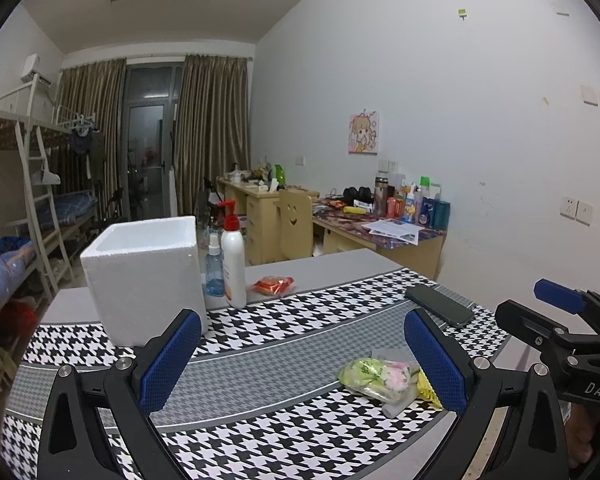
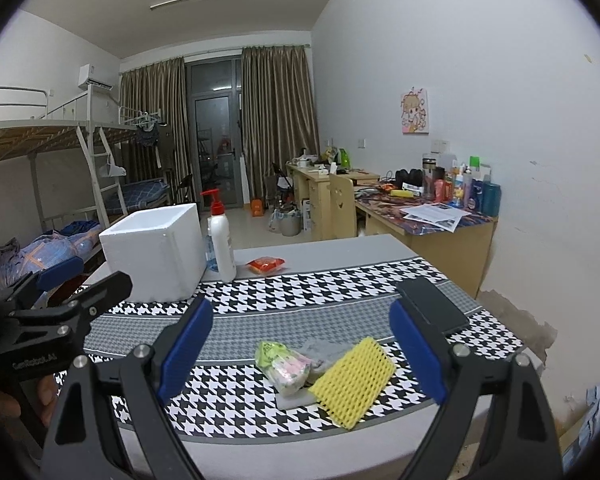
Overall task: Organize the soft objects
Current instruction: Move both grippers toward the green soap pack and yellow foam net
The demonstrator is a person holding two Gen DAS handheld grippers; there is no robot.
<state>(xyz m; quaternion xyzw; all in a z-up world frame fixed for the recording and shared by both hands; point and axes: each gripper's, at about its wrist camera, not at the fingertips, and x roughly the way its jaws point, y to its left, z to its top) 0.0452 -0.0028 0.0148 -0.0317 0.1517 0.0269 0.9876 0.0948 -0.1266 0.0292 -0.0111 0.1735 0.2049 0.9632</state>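
While both pairs of fingers hang spread wide and empty above the tabletop (image 1: 340,268), the left gripper (image 1: 302,360) and right gripper (image 2: 302,354) face a green packet (image 2: 284,364) lying near, touching a yellow foam net (image 2: 354,380). Far left stand a white foam box (image 1: 144,268), a pump bottle (image 1: 233,256) and a spray bottle (image 1: 214,268); a red packet (image 1: 273,284) lies just right. A phone (image 2: 432,304) rests far right. Only the right wrist view shows the net whole.
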